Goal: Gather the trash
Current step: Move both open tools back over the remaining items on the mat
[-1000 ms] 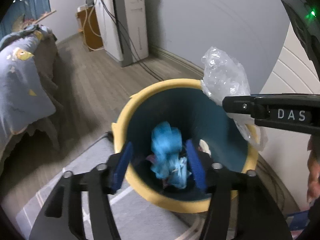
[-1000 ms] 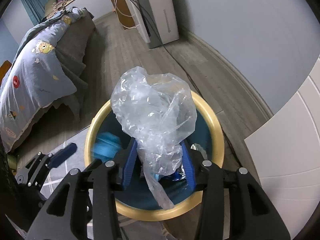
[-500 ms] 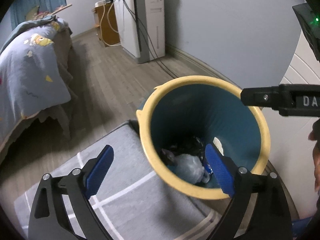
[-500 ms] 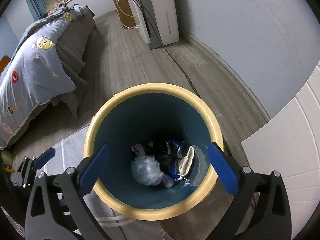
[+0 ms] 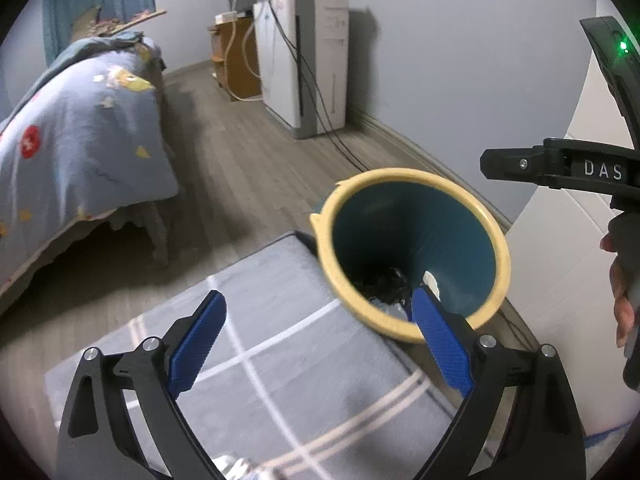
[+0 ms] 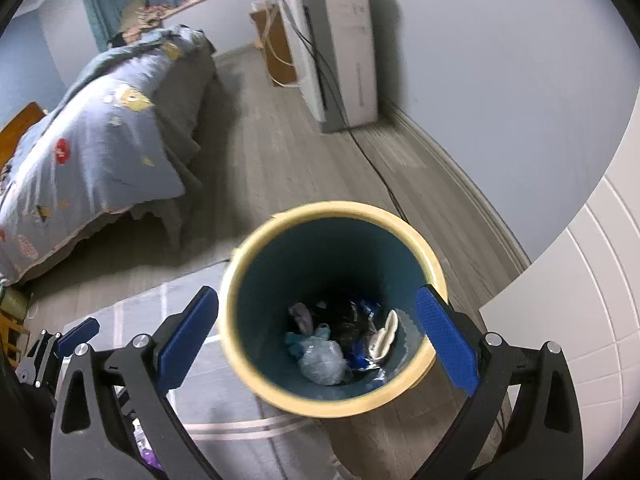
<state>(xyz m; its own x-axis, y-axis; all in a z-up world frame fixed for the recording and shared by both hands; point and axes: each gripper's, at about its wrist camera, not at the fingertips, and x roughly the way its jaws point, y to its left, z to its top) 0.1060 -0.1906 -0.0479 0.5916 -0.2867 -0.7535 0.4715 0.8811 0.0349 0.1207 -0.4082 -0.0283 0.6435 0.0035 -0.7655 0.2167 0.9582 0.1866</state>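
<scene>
right wrist view: we see right gripper spread wide and empty over the bin, crumpled clear plastic bag lying at its bottom between the pads. left gripper also spread, empty, bin just beyond its right pad.

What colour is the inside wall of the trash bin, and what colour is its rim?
The trash bin is teal-blue inside, with a pale yellow rim; the right wrist view shows it best.

Left tool tilted steeply downward, blue pads spread wide, nothing between them. Right tool likewise angled down, jaws fully apart and empty. Right hand wrapped around the right tool's grip at the frame's right edge.
</scene>
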